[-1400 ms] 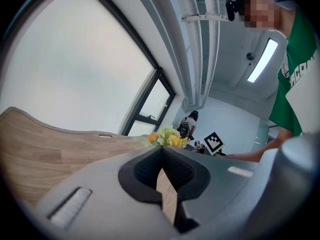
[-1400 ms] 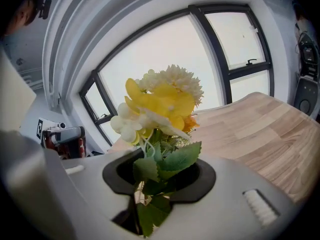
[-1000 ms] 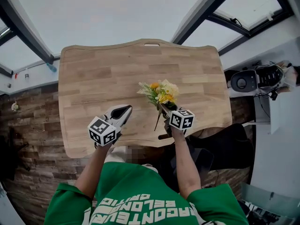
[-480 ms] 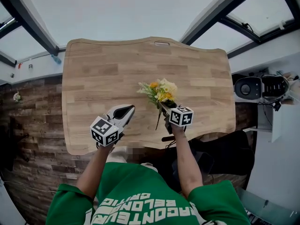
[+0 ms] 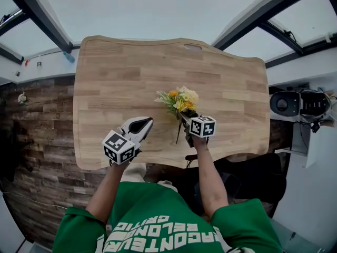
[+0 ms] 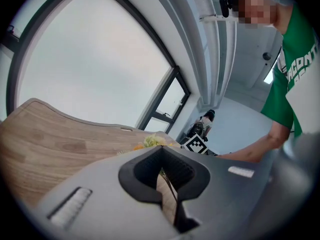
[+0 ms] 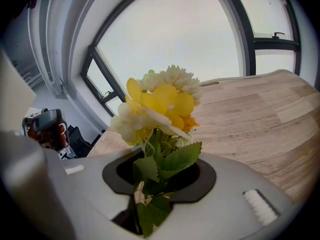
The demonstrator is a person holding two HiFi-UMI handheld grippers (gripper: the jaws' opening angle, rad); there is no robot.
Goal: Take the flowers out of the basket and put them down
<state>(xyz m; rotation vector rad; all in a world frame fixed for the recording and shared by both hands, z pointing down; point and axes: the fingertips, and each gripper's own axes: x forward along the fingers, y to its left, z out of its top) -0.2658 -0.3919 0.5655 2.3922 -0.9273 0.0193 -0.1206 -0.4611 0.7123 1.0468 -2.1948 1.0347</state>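
A small bunch of yellow, white and orange artificial flowers (image 5: pixel 180 100) with green leaves stands up out of my right gripper (image 5: pixel 186 122), which is shut on its stems over the front middle of the wooden table (image 5: pixel 116 88). The right gripper view has the blooms (image 7: pixel 160 104) rising just beyond the jaws (image 7: pixel 157 176), with leaves filling the gap between the pads. My left gripper (image 5: pixel 141 124) hovers to the left of the flowers, shut with nothing in it. From the left gripper view (image 6: pixel 162 171) the flowers (image 6: pixel 150 141) peek over the jaws. No basket is in view.
The table's front edge (image 5: pixel 158 162) runs just under both grippers. A black and white machine (image 5: pixel 295 103) sits on the floor to the right of the table. Dark window frames (image 5: pixel 37 15) cross behind the table's far edge.
The head view has shifted a little, so the table sits further right and lower. Both grippers hold nearly the same place, and the flowers stay in the right one.
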